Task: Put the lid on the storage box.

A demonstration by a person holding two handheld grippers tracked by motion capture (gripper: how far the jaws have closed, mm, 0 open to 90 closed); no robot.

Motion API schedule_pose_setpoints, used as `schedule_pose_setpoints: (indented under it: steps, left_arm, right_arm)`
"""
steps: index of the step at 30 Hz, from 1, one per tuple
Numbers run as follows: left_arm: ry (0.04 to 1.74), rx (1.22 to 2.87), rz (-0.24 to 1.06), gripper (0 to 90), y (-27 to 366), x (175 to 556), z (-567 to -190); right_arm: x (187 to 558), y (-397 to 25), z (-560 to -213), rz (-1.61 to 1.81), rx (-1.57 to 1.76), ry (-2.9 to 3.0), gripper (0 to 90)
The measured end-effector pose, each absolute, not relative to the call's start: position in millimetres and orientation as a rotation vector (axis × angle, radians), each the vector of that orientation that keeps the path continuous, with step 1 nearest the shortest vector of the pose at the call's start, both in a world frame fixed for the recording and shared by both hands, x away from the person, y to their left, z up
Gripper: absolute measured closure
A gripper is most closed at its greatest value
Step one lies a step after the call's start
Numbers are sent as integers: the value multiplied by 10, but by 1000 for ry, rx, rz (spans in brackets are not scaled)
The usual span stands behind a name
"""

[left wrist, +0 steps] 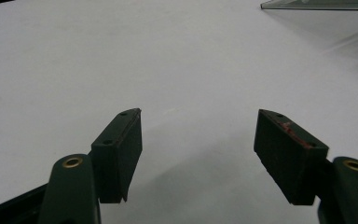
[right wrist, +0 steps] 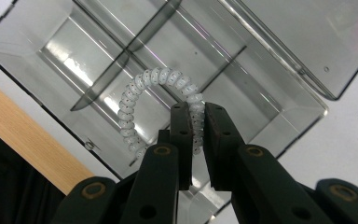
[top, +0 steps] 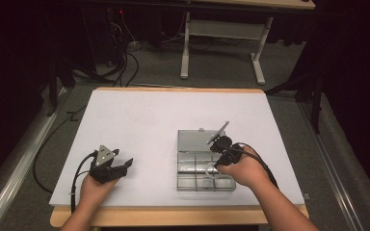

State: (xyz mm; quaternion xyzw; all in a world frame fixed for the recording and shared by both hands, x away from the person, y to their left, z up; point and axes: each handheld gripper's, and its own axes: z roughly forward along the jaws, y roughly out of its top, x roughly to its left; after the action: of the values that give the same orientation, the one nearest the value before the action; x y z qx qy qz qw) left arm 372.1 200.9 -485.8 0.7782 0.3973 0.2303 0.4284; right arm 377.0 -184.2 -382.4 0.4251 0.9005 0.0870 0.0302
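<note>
Coil hair tie (right wrist: 161, 88) clenched in right gripper (right wrist: 196, 126) above clear box (right wrist: 37, 42); left gripper (left wrist: 198, 140) released on bare table (left wrist: 121, 56).

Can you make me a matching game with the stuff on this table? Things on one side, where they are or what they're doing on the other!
Things:
1. white coiled plastic hair tie
2. clear plastic compartment box
3. left gripper
4. right gripper

States:
A. open, over the bare white tabletop
B. pinched between two black fingers
C. lid swung open, lying on the table
D. shut, above the box

Pairs: 1-B, 2-C, 3-A, 4-D
</note>
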Motion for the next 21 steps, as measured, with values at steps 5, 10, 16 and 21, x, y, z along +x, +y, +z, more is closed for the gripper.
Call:
schedule_pose_setpoints:
  steps: [5,10,16,21]
  left_arm:
    - [992,1943,575,330,2008,3721,-4858]
    - [992,1943,575,330,2008,3720,-4858]
    - [992,1943,575,329,2009,3721,-4858]
    - [992,1942,573,330,2011,3721,-4858]
  right_arm:
    - [3779,-1771,-3831,271,1299,2788,830]
    - [3783,-1688,-3844,266,1315,2795,830]
    - [3801,-1598,-3868,277,1261,2824,830]
    - [3804,-1519,-3896,279,1241,2838,829]
